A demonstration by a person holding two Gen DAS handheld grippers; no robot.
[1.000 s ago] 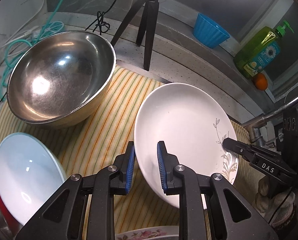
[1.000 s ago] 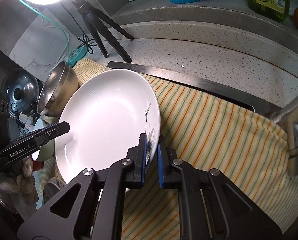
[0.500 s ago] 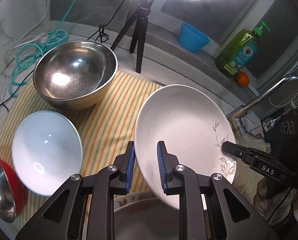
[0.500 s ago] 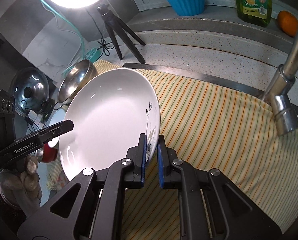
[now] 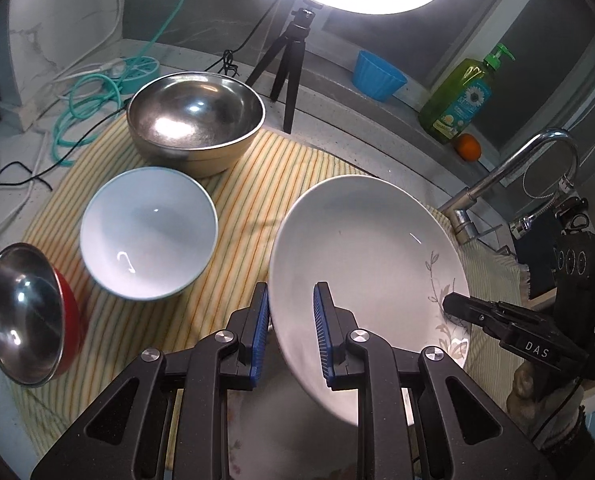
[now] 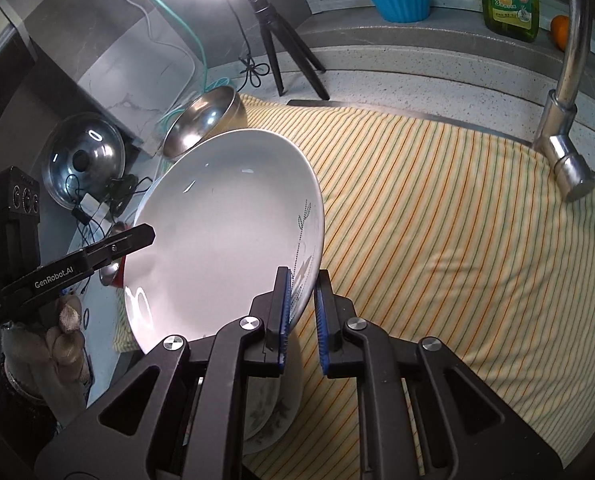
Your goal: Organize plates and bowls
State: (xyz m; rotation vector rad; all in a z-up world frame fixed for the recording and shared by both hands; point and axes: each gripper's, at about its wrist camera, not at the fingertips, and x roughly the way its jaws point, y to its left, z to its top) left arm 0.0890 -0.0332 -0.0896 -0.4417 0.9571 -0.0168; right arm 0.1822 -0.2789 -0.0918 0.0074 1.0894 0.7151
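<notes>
I am carrying the white plate (image 5: 361, 256) between both tools, lifted clear above the striped cloth (image 6: 437, 216). My left hand-held gripper (image 5: 287, 332) is clamping its near-left rim; my right hand-held gripper (image 6: 301, 312) is pinching the patterned edge opposite. I judge this the transfer step. A floral dish (image 6: 265, 412) is sitting just beneath, likely the stack. Next calls for levelling the plate, lowering both sides together, then letting go evenly.
</notes>
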